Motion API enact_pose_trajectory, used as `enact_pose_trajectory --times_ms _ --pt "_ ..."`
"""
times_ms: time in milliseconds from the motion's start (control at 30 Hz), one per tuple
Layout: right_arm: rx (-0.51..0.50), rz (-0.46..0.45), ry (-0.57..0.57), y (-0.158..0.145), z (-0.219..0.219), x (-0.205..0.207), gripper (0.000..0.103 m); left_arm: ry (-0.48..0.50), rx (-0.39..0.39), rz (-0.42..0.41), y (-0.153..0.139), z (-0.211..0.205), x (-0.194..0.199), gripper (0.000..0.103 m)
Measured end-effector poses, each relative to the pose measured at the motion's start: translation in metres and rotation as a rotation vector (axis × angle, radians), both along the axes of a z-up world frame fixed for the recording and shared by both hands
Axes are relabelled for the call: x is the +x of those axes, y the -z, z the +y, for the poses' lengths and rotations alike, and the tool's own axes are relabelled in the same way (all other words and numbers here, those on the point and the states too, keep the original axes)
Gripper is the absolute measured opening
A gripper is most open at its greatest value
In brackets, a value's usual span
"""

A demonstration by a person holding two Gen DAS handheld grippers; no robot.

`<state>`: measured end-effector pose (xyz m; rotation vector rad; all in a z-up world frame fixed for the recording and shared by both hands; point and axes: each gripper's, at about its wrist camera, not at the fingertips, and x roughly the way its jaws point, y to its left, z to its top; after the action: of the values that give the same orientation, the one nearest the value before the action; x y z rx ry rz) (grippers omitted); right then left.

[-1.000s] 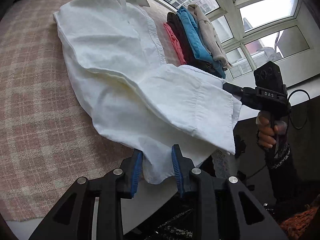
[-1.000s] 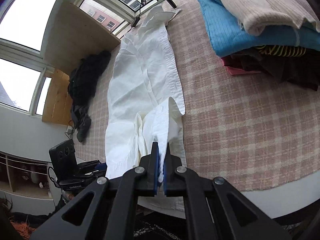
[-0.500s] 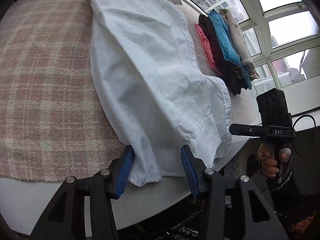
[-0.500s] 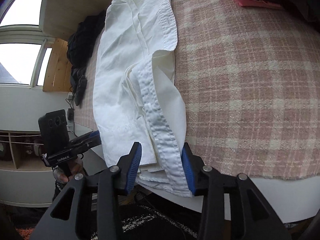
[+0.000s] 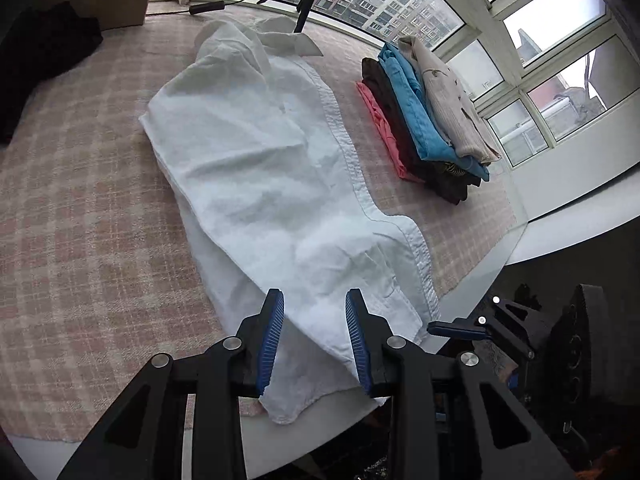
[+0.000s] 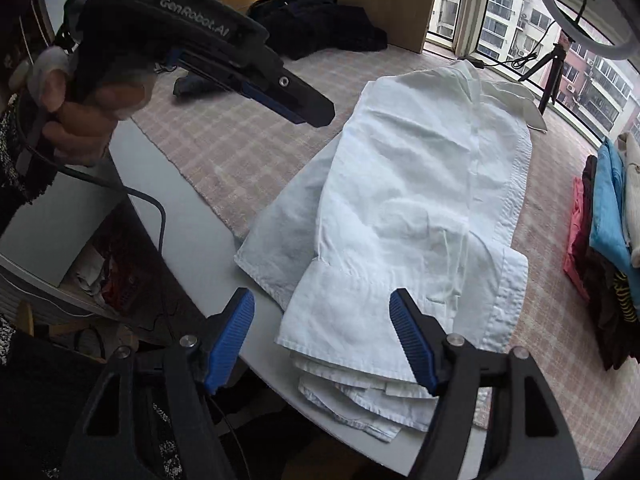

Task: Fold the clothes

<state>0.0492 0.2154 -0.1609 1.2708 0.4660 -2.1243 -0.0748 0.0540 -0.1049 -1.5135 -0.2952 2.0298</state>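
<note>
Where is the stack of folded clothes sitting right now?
The stack of folded clothes sits on the checked blanket, right of the white shirt in the left wrist view, near the windows.

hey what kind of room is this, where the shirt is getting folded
Probably a room in a high-rise flat, set up for filming: a bay of large windows facing apartment blocks, a table under a pink checked cloth with a white shirt and a stack of folded clothes, plus a tripod.

White shirt [image 5: 260,168]; pink-and-cream plaid cloth [image 5: 80,220]; blue-padded black tools
</note>
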Motion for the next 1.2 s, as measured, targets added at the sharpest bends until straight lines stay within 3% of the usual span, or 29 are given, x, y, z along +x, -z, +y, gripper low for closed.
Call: enact_pose_trajectory --times_ms 167,333,367,400,433,467,500,533,700,833,967,1133,1200 --pt "0.101 -0.014 -0.057 0.039 -0.050 -0.006 0.069 -0.134 0.029 0.023 -0.008 -0.083 0.047 0.033" --pt "0.167 -0.017 -0.039 0.058 -0.060 -0.008 0.069 -0.206 0.068 -0.019 0.014 -0.128 0.076 0.033" --pt "0.150 -0.026 -0.028 0.056 -0.057 -0.010 0.058 -0.205 0.079 -0.025 0.019 -0.129 0.078 0.033" --pt "0.141 -0.043 -0.008 0.053 -0.052 -0.015 0.038 -0.203 0.088 -0.031 0.025 -0.130 0.080 0.033" --pt "0.130 -0.060 0.012 0.050 -0.047 -0.020 0.027 -0.197 0.093 -0.035 0.030 -0.129 0.082 0.033" --pt "0.063 -0.126 0.039 0.045 -0.035 -0.030 0.008 -0.184 0.097 -0.037 0.034 -0.125 0.083 0.033" --pt "-0.004 -0.192 0.066 0.040 -0.023 -0.040 0.003 -0.167 0.103 -0.039 0.038 -0.121 0.084 0.033" --pt "-0.070 -0.255 0.092 0.035 -0.011 -0.050 0.003 -0.150 0.111 -0.040 0.041 -0.115 0.085 0.033" --pt "-0.303 -0.349 0.193 -0.007 0.046 -0.081 0.002 -0.079 0.133 -0.054 0.060 -0.071 0.083 0.033" --pt "-0.341 -0.324 0.215 -0.038 0.074 -0.100 0.002 -0.040 0.188 -0.075 0.074 -0.025 0.073 0.038" --pt "-0.356 -0.319 0.207 -0.048 0.086 -0.121 0.002 -0.016 0.103 -0.083 0.093 0.024 0.058 0.038" --pt "-0.339 -0.333 0.161 -0.045 0.088 -0.131 0.002 -0.080 0.134 -0.102 0.098 0.046 0.044 0.041" --pt "-0.335 -0.338 0.146 -0.042 0.087 -0.133 0.002 -0.138 0.107 -0.103 0.091 0.044 0.048 0.041"
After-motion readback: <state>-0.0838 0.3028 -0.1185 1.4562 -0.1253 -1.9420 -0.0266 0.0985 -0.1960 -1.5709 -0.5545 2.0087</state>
